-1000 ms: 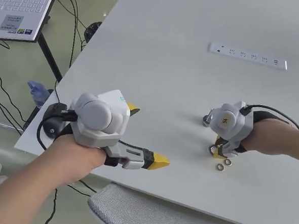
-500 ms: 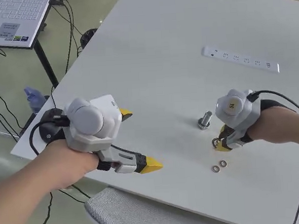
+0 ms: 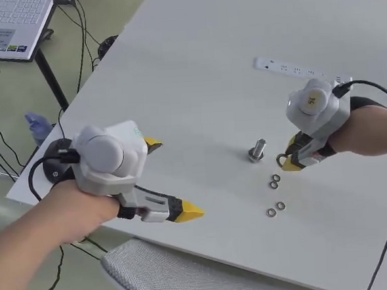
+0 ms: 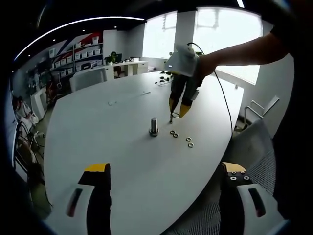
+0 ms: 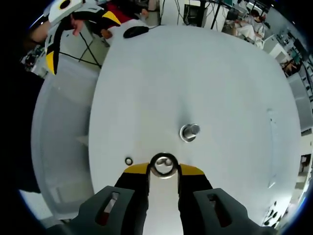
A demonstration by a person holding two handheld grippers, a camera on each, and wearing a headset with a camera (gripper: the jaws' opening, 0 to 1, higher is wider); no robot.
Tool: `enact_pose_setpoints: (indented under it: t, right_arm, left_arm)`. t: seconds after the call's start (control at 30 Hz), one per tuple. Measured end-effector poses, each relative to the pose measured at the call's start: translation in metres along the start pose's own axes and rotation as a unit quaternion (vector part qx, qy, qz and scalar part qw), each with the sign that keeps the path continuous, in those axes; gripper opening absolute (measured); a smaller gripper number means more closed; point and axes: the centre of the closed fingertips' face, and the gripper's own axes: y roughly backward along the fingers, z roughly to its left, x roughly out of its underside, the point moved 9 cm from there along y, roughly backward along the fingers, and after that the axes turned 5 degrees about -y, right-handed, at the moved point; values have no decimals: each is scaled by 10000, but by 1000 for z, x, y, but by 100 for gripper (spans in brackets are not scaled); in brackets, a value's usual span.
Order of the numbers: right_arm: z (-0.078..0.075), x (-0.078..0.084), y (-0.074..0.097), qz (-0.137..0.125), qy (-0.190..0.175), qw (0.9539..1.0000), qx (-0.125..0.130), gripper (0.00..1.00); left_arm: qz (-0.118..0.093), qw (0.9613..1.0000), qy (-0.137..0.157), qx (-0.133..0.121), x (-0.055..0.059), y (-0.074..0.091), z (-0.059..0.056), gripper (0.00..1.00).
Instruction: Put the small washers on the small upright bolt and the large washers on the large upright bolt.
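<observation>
One upright steel bolt (image 3: 257, 150) stands on the white table (image 3: 196, 85); it also shows in the left gripper view (image 4: 153, 126) and the right gripper view (image 5: 189, 131). My right gripper (image 3: 288, 163) hovers just right of the bolt, shut on a large washer (image 3: 282, 159), which sits ring-up between its yellow tips (image 5: 164, 165). Several small washers (image 3: 274, 181) lie on the table near the bolt, two more (image 3: 276, 209) closer to the front edge. My left gripper (image 3: 170, 178) is open and holds nothing, off to the left at the table's front edge.
A white power strip (image 3: 294, 70) lies behind the bolt. A laptop (image 3: 9, 25) sits on a stand at the far left, with cables on the floor below. A grey chair back (image 3: 162, 278) is under the table's front edge.
My right gripper has risen from the washers near the front edge with the large washer and moved back, beside the bolt. The left gripper has stayed open in about the same place.
</observation>
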Motion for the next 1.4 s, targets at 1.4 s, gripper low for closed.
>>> enact_pose_setpoints:
  t: [1.4]
  right_arm:
    - [-41, -50, -31, 223, 252, 9994, 49, 21]
  left_arm:
    - [152, 9998, 148, 65, 14, -4, 14, 97]
